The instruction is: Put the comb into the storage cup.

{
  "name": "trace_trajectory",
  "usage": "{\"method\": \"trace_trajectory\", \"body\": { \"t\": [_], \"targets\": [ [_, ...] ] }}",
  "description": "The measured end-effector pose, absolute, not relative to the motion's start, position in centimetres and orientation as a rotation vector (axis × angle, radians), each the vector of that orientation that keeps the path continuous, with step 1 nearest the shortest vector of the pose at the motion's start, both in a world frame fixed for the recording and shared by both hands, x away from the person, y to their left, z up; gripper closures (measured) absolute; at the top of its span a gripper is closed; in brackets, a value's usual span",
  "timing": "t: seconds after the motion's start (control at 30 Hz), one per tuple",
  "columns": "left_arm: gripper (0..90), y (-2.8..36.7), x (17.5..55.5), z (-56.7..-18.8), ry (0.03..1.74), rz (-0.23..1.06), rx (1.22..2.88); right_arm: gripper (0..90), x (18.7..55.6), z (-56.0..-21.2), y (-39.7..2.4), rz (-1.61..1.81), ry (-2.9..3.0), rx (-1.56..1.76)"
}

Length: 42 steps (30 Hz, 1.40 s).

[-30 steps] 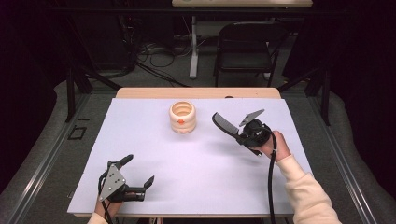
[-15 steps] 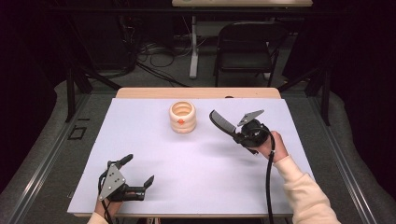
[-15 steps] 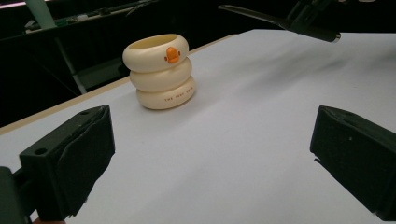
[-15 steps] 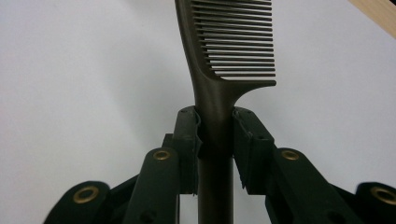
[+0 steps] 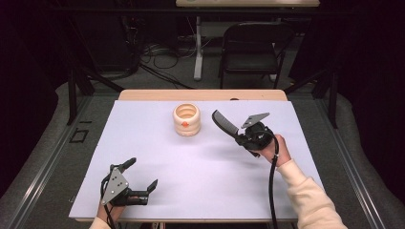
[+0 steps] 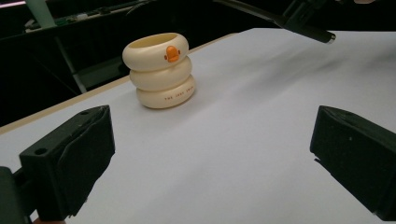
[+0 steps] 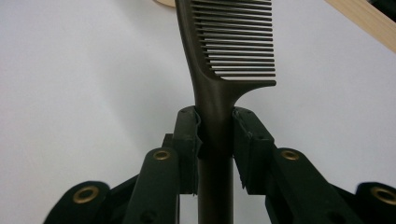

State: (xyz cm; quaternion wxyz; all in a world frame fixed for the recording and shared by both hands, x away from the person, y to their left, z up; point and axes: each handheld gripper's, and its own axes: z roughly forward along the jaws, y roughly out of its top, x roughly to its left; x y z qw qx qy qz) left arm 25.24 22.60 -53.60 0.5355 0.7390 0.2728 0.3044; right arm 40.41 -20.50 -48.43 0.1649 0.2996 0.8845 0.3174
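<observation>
Table: wooden table [image 5: 200, 95] under a white sheet [image 5: 191, 167].
Floor: grey floor [image 5: 43, 162], cables [image 5: 157, 62] behind.
Furniture: 1 black folding chair [image 5: 251, 45] beyond the table.
Light: dark room, table lit.

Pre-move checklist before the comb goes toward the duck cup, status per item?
1. Grip: right gripper shut on the comb handle, pads on both sides: ok.
2. Comb sits straight between the jaws, teeth to one side: ok.
3. Cup upright, mouth open: ok.
4. Cup inside free of other items: cannot tell.
5. Path from comb tip to cup free on the table: ok.
6. Left gripper open, holding nothing, parked at the near edge away from the cup: ok.
</observation>
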Motion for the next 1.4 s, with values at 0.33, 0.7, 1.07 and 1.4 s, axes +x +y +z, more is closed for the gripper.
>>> {"method": "trace_trajectory", "body": {
  "t": [0.33, 0.7, 1.07, 1.4],
  "targets": [
    [0.1, 22.62, 25.26, -53.62, 0.653, 0.723, 1.757, 71.9, 40.35, -48.38, -20.12, 0.965, 2.484, 0.856],
    [0.1, 22.58, 25.27, -53.65, 0.654, 0.724, 1.758, 71.8, 40.52, -48.5, -19.96, 1.014, 2.465, 0.872],
    [0.1, 22.59, 25.28, -53.64, 0.655, 0.725, 1.757, 71.9, 40.62, -48.44, -19.83, 1.069, 2.428, 0.893],
    [0.1, 22.57, 25.27, -53.64, 0.655, 0.724, 1.756, 71.9, 40.79, -48.39, -19.51, 1.105, 2.408, 0.899]
  ]
}}
